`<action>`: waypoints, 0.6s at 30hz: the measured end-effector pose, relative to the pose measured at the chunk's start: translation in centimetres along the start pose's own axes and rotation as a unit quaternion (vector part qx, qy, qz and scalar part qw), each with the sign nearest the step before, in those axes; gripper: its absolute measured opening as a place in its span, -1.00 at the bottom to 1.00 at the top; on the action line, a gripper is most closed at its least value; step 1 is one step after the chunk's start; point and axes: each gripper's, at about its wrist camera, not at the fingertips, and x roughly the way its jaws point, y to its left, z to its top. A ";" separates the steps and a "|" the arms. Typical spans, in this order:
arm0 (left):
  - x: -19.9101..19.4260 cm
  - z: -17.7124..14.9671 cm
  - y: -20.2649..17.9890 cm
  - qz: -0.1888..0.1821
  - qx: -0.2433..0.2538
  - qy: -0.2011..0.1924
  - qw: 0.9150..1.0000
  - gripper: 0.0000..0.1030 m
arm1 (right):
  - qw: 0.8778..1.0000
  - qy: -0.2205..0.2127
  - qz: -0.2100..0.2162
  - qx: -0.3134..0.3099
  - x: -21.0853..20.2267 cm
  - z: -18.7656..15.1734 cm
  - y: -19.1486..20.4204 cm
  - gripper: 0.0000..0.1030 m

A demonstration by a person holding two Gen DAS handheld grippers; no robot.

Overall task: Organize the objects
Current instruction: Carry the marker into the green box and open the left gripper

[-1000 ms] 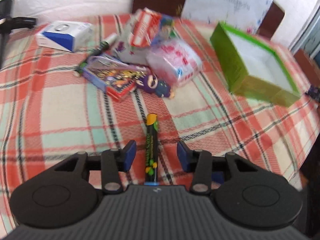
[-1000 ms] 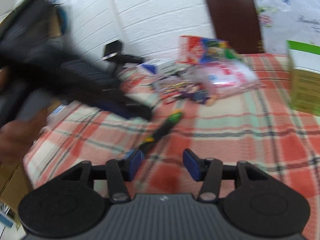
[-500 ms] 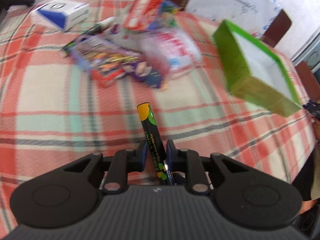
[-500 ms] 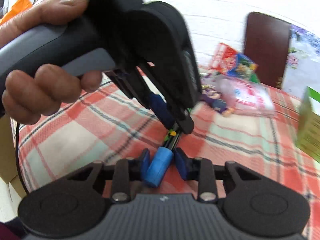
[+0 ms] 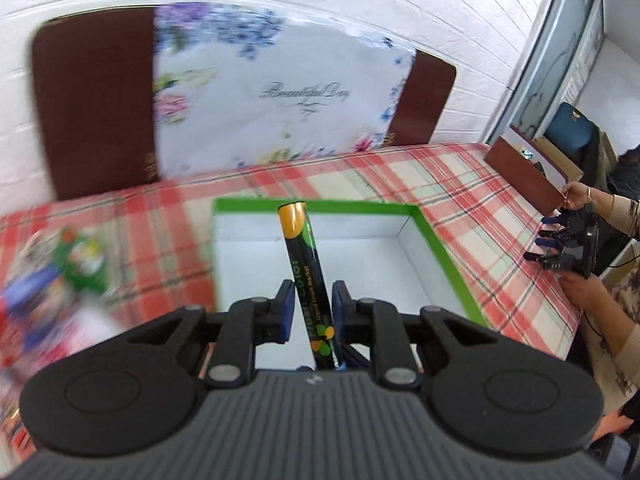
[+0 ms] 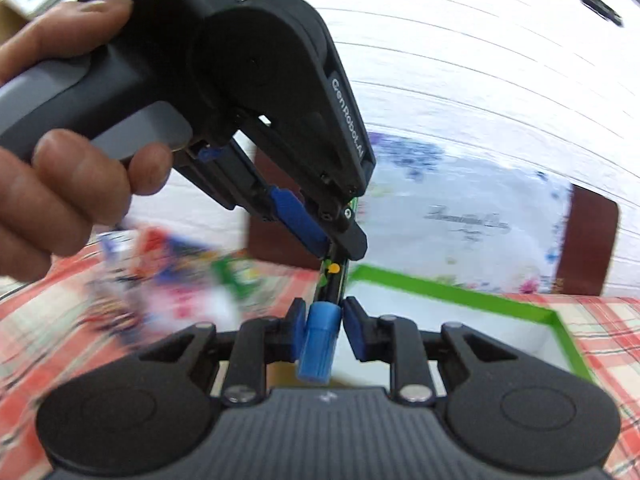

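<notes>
Your left wrist cam sits right behind its fingers, tilted down over the green-rimmed box (image 5: pixel 440 248) toward the floral cushion (image 5: pixel 272 92) and wall. Your right wrist cam looks more level, super close to the left gripper (image 6: pixel 336 256) crossing its view. Both catch that box (image 6: pixel 460 294), the cushion (image 6: pixel 472 216) and the plaid tablecloth (image 5: pixel 460 184)

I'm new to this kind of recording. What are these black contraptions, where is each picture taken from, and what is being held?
A person holds a hand-squeezed two-finger gripper in each hand, each with a camera looking along its fingers. In the left wrist view, the left gripper is shut on a black marker above an open green box on a plaid tablecloth. In the right wrist view, the right gripper is shut on the marker's blue cap, and the person's hand grips the other tool. Blurred packets lie to the left.
</notes>
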 end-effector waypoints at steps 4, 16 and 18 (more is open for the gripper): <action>4.8 0.1 0.0 0.027 0.011 0.026 0.999 -0.57 | 0.999 0.036 -0.019 0.036 3.1 -1.5 -2.8 -0.49; -1.7 -6.3 3.7 0.027 -0.033 -0.005 0.999 -0.53 | 0.997 -0.019 0.002 0.077 -2.4 -4.6 0.5 -0.36; -4.1 -8.9 5.7 0.037 -0.049 -0.015 0.998 -0.52 | 0.997 -0.017 0.027 0.065 -2.9 -4.7 2.3 -0.35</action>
